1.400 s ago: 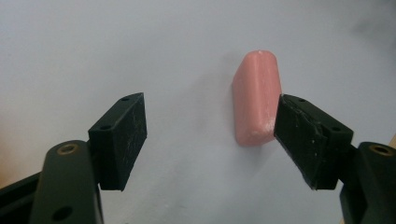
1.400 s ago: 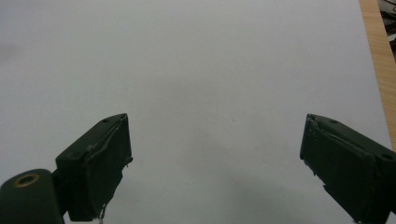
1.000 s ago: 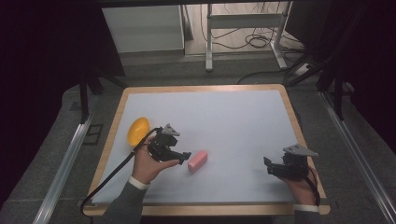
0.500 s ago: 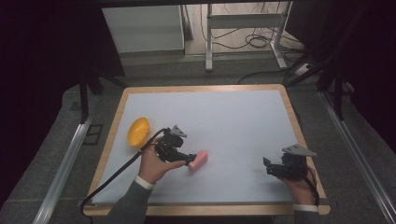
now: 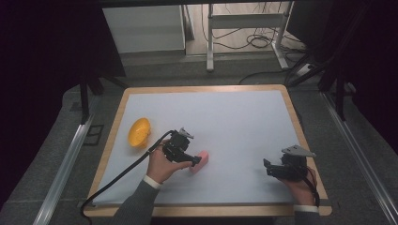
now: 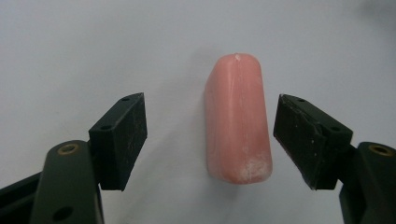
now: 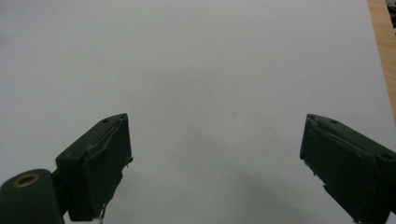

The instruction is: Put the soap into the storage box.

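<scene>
Pink block (image 6: 238, 119) framed between left gripper (image 6: 210, 140) jaws, spread apart, nearer one jaw, untouched, right gripper (image 7: 215, 163) spread wide near worktop's right edge.

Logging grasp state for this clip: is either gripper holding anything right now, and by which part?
Nothing is held. The left gripper is open around the pink block, jaws apart from its sides. The right gripper is open over bare mat.

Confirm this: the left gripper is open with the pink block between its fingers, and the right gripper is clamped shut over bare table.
Not quite. The right gripper is open, not shut: the right gripper view shows its fingers wide apart over bare table. The left gripper is open with the pink block between its fingers.
</scene>
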{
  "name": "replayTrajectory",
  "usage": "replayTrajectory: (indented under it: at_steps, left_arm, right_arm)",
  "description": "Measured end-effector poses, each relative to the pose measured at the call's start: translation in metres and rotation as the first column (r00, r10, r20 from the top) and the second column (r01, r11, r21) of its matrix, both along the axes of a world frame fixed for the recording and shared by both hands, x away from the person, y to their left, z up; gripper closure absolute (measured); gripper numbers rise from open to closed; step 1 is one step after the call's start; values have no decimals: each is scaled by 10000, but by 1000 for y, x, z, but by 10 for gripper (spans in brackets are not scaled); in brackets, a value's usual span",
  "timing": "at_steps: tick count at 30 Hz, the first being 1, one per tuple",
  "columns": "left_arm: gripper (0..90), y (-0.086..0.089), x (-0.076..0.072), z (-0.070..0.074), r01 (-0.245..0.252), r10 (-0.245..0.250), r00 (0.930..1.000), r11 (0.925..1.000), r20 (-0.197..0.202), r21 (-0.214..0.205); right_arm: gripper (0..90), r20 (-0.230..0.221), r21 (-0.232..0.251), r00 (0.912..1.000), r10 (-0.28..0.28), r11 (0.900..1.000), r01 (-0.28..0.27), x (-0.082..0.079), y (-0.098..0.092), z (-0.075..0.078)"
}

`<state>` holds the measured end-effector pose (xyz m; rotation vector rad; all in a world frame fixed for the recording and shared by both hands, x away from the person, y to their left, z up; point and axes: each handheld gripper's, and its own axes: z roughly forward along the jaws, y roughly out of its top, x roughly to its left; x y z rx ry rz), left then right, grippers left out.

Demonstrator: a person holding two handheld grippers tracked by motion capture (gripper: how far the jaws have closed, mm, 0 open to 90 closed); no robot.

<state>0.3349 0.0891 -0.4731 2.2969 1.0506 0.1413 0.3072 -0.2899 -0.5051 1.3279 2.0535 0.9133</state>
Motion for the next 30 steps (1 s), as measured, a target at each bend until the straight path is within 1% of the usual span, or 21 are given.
replayTrajectory:
  at_steps: [1, 5, 6, 8, 10, 11, 12, 13, 14, 15, 17, 19, 26, 29, 30]
  left_arm:
    - [264, -3, 0, -4, 22, -21, 9999, 10000, -120, 54]
    - [265, -7, 2, -9, 16, -15, 9997, 10000, -242, 31]
    - [264, -8, 2, -10, 3, -3, 9997, 10000, -256, 21]
    - [264, -11, 2, -10, 56, -51, 9997, 9998, -239, 212]
    - [264, -15, 2, -10, 133, -128, 9996, 9997, -237, 219]
    - [265, -20, 3, -10, 156, -149, 9997, 9993, -190, 333]
    - [266, -20, 3, -10, 156, -149, 9997, 9993, -190, 333]
    - [267, -21, 6, -14, 96, -82, 9993, 9992, -352, 379]
    - [268, -22, 7, -17, 82, -62, 9992, 9988, -406, 484]
    - [269, -22, 7, -17, 82, -62, 9992, 9988, -406, 484]
    - [273, -25, 7, -21, 174, -147, 9986, 9986, -517, 505]
    - [282, -26, 7, -23, 137, -107, 9983, 9985, -571, 532]
    - [400, -31, 7, -32, 110, -63, 9982, 9968, -594, 797]
    - [478, -32, 6, -33, 139, -93, 9982, 9969, -594, 769]
    - [518, -32, 6, -33, 187, -145, 9982, 9972, -576, 727]
  right_arm:
    - [87, 3, -5, 10000, 3, 10000, -3, 0, 0, 0]
    - [87, 14, -14, 10000, 3, 10000, -3, 0, 0, 0]
    - [87, 9, -23, 10000, 0, 10000, 0, 0, 0, 0]
    - [87, 5, -29, 10000, -5, 10000, 5, 0, 0, 0]
    - [87, -1, -32, 10000, -3, 10000, 3, 0, 0, 0]
    - [87, -1, -37, 10000, -1, 10000, 1, 0, 0, 0]
    - [87, 6, -37, 10000, -4, 10000, 4, 0, 0, 0]
    - [87, 12, -32, 10000, -12, 10000, 12, 0, 0, 0]
    - [87, 18, -33, 10000, -15, 10000, 15, 0, 0, 0]
    - [87, 15, -47, 10000, -16, 10000, 16, 0, -1, 0]
    - [87, 15, -28, 10000, -31, 10000, 31, 0, -1, 0]
    - [87, 1, -84, 10000, -18, 10000, 18, 1, -1, -1]
    - [87, 32, -53, 10000, -59, 10000, 59, 0, -2, 0]
    - [87, -7, -87, 10000, -94, 9999, 94, 1, -2, -1]
    - [87, -13, -89, 10000, -91, 9999, 91, 1, -2, -1]
